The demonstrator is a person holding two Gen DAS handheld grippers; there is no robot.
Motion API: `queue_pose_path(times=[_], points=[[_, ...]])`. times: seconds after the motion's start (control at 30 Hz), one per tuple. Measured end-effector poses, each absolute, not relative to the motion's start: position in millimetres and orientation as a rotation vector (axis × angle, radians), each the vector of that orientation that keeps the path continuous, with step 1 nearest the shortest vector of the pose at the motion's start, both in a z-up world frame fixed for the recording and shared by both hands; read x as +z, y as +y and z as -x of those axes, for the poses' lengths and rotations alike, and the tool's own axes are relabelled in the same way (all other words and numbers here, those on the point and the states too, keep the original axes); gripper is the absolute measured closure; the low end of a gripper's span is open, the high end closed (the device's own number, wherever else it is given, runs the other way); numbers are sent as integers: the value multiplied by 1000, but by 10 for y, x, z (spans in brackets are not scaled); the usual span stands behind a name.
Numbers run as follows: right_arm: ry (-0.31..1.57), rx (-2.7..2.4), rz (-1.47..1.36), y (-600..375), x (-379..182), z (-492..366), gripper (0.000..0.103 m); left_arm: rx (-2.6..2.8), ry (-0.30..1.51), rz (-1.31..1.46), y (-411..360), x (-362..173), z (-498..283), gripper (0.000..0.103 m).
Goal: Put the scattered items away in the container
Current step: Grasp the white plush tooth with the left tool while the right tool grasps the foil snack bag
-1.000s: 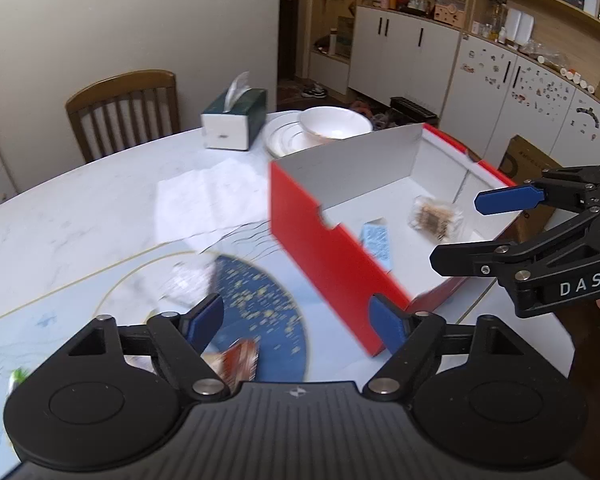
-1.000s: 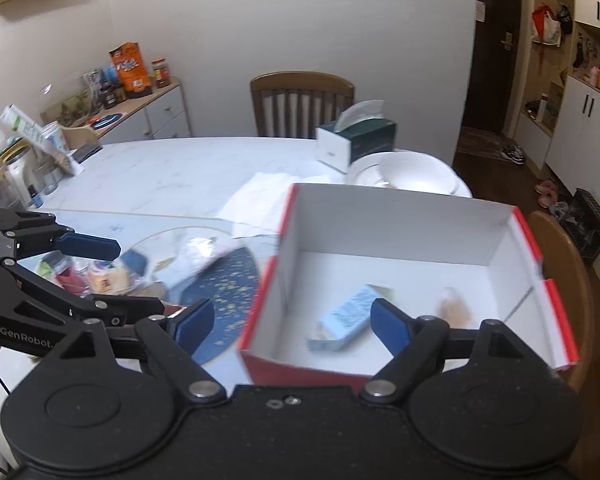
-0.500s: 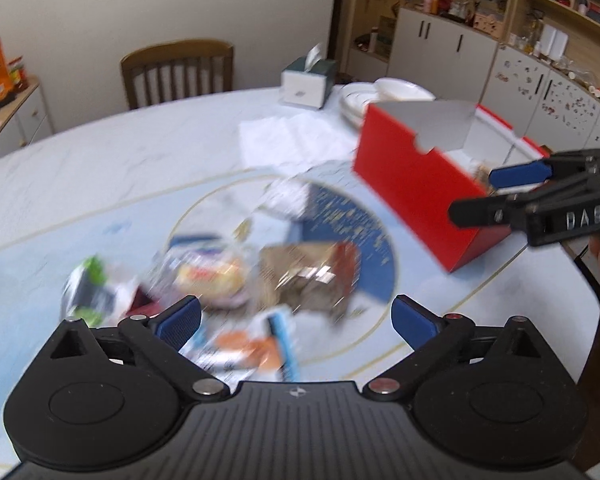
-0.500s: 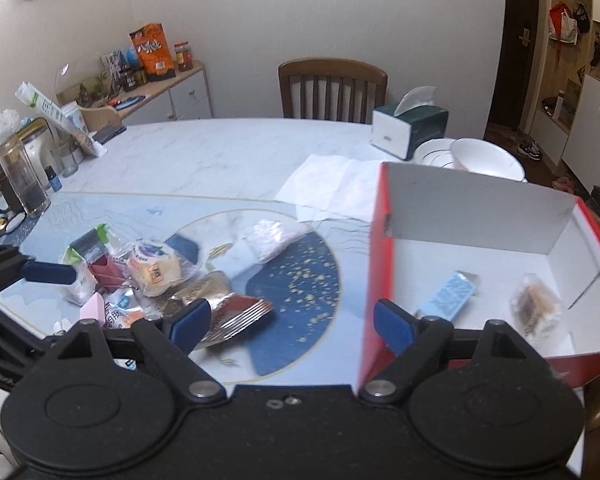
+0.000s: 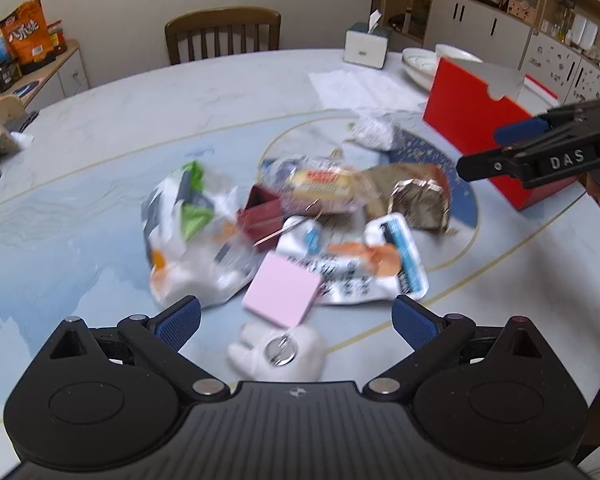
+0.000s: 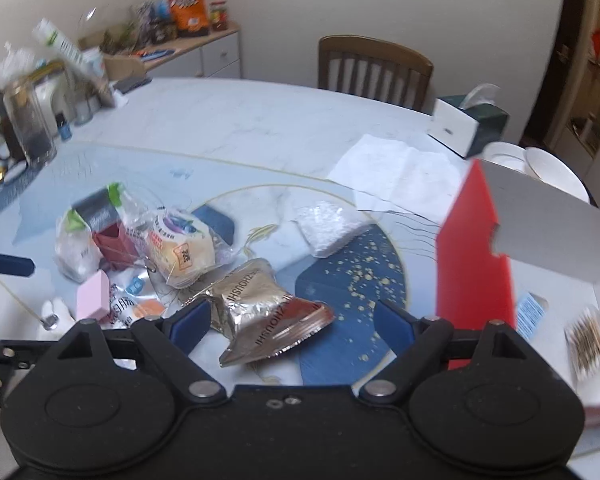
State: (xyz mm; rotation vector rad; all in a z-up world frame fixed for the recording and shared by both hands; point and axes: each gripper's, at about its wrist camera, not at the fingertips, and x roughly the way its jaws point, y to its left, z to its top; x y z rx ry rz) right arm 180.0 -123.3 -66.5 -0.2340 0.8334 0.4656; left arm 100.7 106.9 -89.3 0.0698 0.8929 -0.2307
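Observation:
A pile of items lies mid-table: a pink block (image 5: 281, 288), a white plush toy (image 5: 278, 350), a white snack bag (image 5: 370, 266), a wrapped bun (image 5: 320, 182), a dark red box (image 5: 260, 218) and a silver foil packet (image 6: 266, 316). The red box (image 5: 480, 132) stands at the right; in the right wrist view (image 6: 474, 268) it holds a blue packet (image 6: 528, 314) and cotton swabs (image 6: 588, 340). My left gripper (image 5: 296, 320) is open and empty above the toy. My right gripper (image 6: 292, 320) is open and empty, hovering over the foil packet.
A tissue box (image 5: 366, 46), stacked white bowls (image 5: 424, 62) and a paper sheet (image 5: 364, 88) sit at the far side. A chair (image 5: 222, 34) stands behind the table. A glass jug (image 6: 28, 120) and clutter crowd the left edge.
Both grippers have swung left, away from the red box and toward the pile of items. Both stay open and empty.

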Motion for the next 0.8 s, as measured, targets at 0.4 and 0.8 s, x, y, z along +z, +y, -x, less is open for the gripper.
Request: queue_pose_path(times=[0.4, 0.8], points=[[882, 521, 391, -948, -968, -2012, 18, -250, 919, -79, 1218, -1117, -969, 1], [904, 572, 477, -780, -1125, -2131, 22, -255, 900, -106, 1229, -1188, -973, 1]])
